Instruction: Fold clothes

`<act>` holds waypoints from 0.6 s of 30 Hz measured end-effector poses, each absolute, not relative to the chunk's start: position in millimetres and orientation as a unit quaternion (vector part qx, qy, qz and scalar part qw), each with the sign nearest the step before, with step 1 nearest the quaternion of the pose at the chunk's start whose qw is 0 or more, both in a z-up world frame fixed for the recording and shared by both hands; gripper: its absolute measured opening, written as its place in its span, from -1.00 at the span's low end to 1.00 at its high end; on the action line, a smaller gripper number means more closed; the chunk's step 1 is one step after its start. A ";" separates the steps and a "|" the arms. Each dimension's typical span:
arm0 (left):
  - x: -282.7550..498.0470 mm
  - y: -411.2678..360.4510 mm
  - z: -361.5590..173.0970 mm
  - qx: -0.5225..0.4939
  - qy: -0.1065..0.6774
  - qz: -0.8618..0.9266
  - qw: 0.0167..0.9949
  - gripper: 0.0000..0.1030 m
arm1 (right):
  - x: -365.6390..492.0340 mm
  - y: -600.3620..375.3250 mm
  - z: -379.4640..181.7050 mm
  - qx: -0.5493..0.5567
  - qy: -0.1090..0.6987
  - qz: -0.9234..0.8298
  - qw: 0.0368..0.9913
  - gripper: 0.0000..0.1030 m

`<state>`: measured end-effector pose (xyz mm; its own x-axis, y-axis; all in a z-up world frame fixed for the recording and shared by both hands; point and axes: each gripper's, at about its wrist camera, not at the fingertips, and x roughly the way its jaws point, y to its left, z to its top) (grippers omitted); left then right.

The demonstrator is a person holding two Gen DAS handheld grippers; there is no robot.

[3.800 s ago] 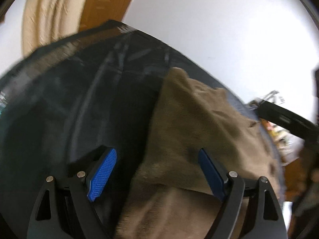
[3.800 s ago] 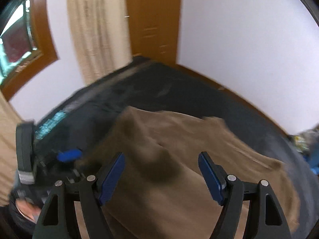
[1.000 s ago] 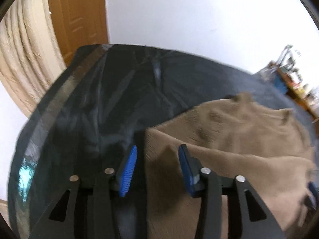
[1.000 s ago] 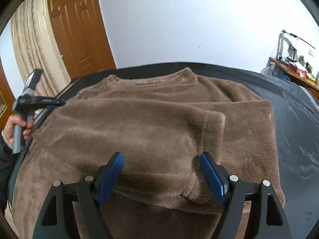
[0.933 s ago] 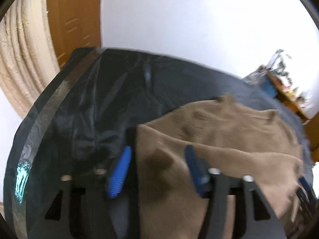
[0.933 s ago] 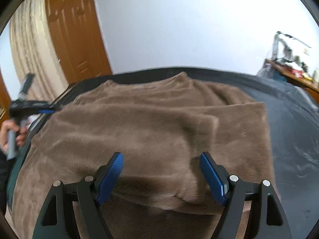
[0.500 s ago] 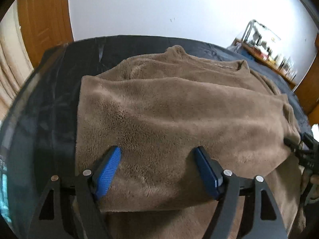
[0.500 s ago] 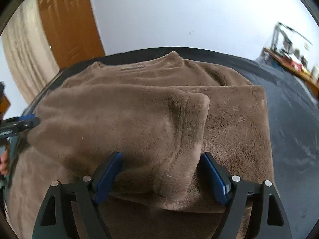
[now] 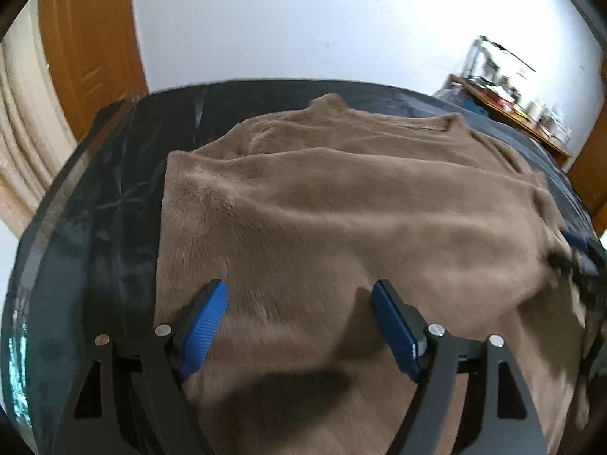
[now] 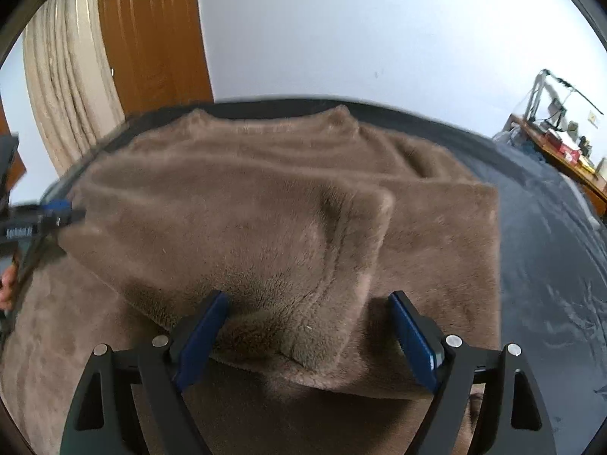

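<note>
**Left wrist view: sweater released on the black surface**

Brown fleece sweater (image 9: 341,208) lies folded over on the black surface (image 9: 106,208), its collar at twelve o'clock. Left gripper (image 9: 299,326), jaws just opening, and right gripper (image 10: 307,326) both gape, pads unpressed. A second ago the left pinched its edge.

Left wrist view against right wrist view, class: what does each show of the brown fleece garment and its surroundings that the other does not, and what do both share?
Only the left wrist view shows the fluffy brown fleece garment's left edge against the dark tabletop. Only the right wrist view shows the folded-over sleeve end, the garment's straight right edge, and the person's hand at the frame's left. Both show the neckline at the far side, the wooden door, the cream curtain and the cluttered shelf. The left gripper and right gripper, each open, hang over the fleece; their jaws have just been opening.
</note>
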<state>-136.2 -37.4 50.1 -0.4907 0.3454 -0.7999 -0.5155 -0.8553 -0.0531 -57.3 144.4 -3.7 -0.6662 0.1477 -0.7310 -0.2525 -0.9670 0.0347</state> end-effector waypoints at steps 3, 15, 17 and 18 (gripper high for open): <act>-112.2 -42.9 57.4 -0.420 0.117 0.860 0.264 0.66 | -36.7 154.5 13.4 -0.351 0.097 0.925 0.106 0.69; -116.5 -34.5 28.0 -0.435 0.133 0.857 0.242 0.67 | -61.9 116.5 -19.7 -0.460 0.001 0.885 0.067 0.72; -112.8 -34.7 27.3 -0.433 0.142 0.858 0.237 0.67 | -59.5 115.8 -20.0 -0.460 -0.009 0.886 0.063 0.72; -111.9 -36.0 27.2 -0.436 0.140 0.857 0.237 0.68 | -55.9 115.3 -19.5 -0.459 -0.013 0.886 0.065 0.72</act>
<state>-111.9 -36.0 27.2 -0.5078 0.2842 -0.8132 -0.5291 -0.8479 0.0340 -55.9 115.3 -19.5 -0.5694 0.1269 -0.8122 -0.1036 -0.9912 -0.0823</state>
